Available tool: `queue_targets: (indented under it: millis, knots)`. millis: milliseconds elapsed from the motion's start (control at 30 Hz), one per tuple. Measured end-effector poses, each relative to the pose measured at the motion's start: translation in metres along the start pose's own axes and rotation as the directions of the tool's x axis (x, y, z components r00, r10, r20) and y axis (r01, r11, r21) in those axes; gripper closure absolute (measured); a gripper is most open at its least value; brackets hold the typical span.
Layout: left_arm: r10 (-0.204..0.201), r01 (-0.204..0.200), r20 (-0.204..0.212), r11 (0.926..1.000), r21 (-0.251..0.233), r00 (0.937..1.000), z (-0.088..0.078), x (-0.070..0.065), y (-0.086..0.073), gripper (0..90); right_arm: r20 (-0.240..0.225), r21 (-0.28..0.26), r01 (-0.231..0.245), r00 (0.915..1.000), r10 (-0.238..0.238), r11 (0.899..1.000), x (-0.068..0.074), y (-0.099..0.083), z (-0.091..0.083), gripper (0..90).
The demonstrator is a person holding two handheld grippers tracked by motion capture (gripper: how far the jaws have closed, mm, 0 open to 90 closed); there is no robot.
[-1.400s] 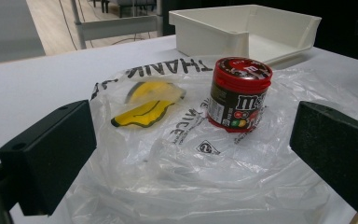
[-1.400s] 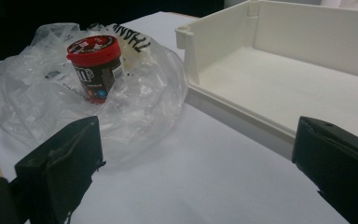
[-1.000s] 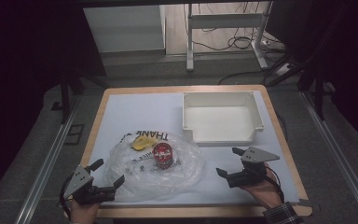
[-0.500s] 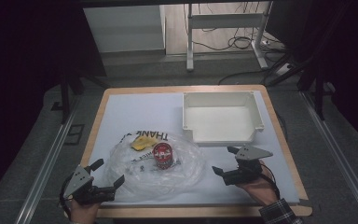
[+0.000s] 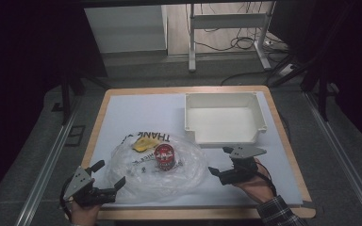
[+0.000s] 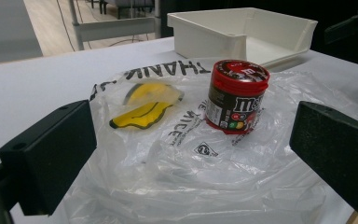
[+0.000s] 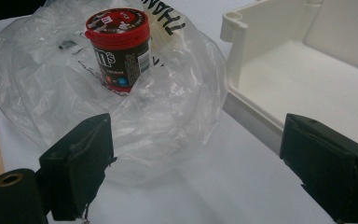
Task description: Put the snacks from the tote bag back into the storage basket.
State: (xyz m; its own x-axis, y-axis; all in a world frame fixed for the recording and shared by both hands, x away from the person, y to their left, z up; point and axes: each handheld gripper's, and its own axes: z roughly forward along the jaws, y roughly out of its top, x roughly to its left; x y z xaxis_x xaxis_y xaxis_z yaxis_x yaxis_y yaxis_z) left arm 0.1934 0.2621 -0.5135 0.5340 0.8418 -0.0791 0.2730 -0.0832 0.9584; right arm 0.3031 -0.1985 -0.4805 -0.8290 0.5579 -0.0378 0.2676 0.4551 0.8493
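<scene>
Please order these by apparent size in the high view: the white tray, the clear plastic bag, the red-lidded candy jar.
1. clear plastic bag and white tray: look about alike, unsure.
2. red-lidded candy jar: clearly smallest.

This looks like a lab or recording room set up for data collection, not a home. The wood-edged tabletop (image 5: 283,136), covered with a plain white sheet, stands on grey carpeted floor (image 5: 37,141) between metal rails (image 5: 47,160). Beyond the tabletop, well past the right hand-held gripper (image 5: 228,165), loose cables (image 5: 226,42) trail over the floor around a white metal frame (image 5: 193,37). Dark screens close in both sides.
</scene>
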Motion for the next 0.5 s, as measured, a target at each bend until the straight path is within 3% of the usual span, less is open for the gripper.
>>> queue_targets:
  millis: [267, 500]
  knots:
    - [-0.001, 0.001, 0.003, 1.0, -0.002, 1.0, 0.0, 0.0, 0.0, 0.4, -0.022, 0.016, -0.038, 0.999, 0.038, 0.999, 0.0, 0.008, 0.011, 9.9]
    - [0.002, -0.002, 0.003, 0.9998, -0.019, 1.0, -0.002, 0.0, 0.001, 0.3, -0.035, 0.044, -0.024, 0.9991, 0.026, 0.999, 0.004, 0.014, 0.021, 7.7]
